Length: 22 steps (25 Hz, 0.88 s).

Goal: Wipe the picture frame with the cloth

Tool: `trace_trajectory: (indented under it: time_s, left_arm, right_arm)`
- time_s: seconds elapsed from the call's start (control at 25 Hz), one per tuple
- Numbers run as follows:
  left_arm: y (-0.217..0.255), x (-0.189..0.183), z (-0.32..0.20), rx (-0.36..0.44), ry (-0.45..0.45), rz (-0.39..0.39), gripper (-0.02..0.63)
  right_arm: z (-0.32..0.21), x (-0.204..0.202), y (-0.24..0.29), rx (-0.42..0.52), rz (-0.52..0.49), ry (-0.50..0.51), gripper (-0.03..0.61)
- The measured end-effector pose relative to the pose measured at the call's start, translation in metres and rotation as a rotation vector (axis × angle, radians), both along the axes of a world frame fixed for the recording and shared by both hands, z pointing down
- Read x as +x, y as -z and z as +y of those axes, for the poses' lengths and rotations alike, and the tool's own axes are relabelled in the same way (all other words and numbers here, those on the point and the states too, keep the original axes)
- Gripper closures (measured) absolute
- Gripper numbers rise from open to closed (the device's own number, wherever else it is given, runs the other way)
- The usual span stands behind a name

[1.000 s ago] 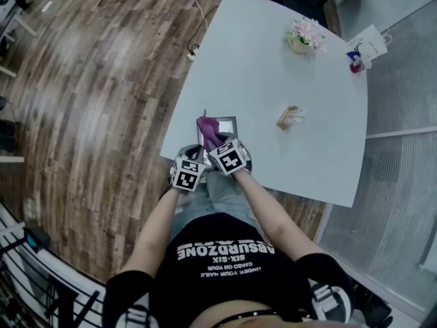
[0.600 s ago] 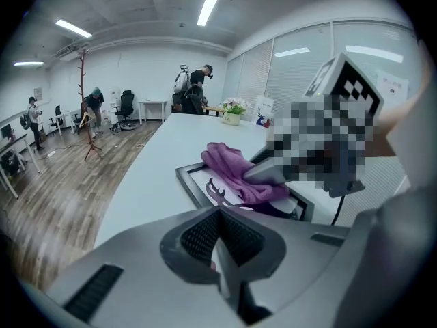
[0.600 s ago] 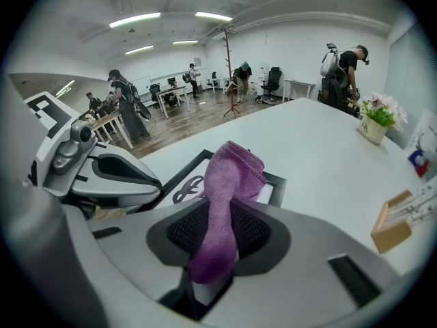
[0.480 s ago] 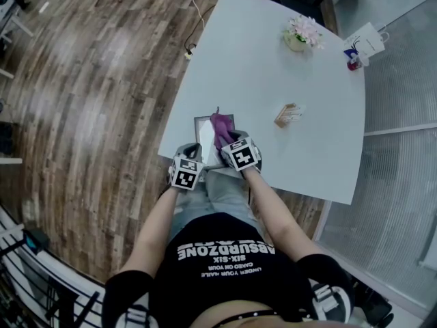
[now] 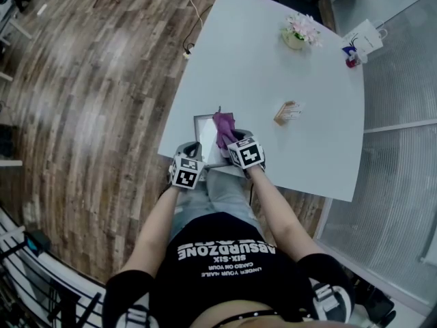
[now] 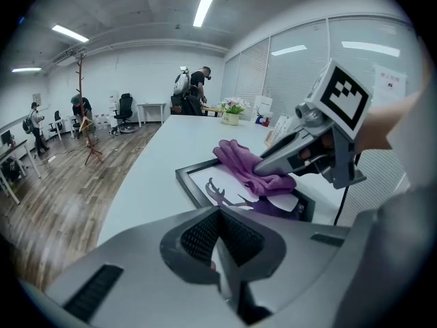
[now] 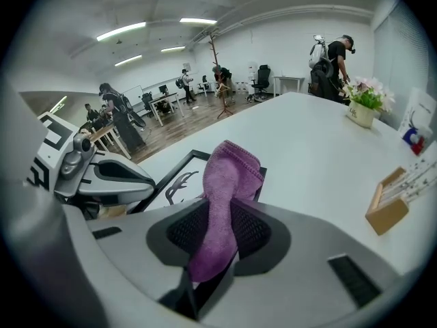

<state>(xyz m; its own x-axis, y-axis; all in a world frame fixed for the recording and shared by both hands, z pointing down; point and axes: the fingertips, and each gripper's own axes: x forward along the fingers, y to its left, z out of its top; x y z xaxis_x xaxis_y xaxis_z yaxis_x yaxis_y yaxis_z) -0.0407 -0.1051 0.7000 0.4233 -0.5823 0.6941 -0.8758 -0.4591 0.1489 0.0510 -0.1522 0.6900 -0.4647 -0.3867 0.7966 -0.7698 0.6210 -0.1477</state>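
Observation:
A black picture frame (image 5: 202, 132) with a white deer print lies flat at the white table's near edge. My right gripper (image 5: 230, 142) is shut on a purple cloth (image 5: 223, 125), which rests on the frame's right part. In the right gripper view the cloth (image 7: 229, 176) hangs out between the jaws of the right gripper (image 7: 218, 207) over the frame (image 7: 179, 171). My left gripper (image 5: 194, 152) sits at the frame's near left corner. In the left gripper view its jaws (image 6: 218, 214) are closed on the near edge of the frame (image 6: 194, 186); the cloth (image 6: 249, 166) lies beyond.
A small wooden card stand (image 5: 287, 112) is on the table to the right. A flower pot (image 5: 298, 33) and a white bag (image 5: 365, 43) stand at the far end. A cable (image 5: 194, 19) runs over the wooden floor. People stand far off in the room.
My right gripper has drawn the cloth from the left side of the frame over to its right side. The left gripper has stayed at the frame's near corner.

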Motion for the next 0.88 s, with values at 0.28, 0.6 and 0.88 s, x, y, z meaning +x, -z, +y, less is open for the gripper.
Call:
trace_trajectory:
  time_s: [0.28,0.6,0.88]
  left_arm:
    - [0.0,-0.001,0.001,0.004,0.0,0.002,0.599]
    - [0.0,-0.001,0.0,0.002,0.005,0.013,0.599]
    - [0.001,-0.001,-0.002,-0.024,0.007,0.045,0.598]
  right_arm:
    - [0.026,0.004,0.0,-0.016,-0.002,0.041,0.468]
    - [0.042,0.008,-0.002,-0.024,-0.019,0.044,0.468]
    - [0.041,0.003,-0.005,-0.077,-0.006,0.06,0.469]
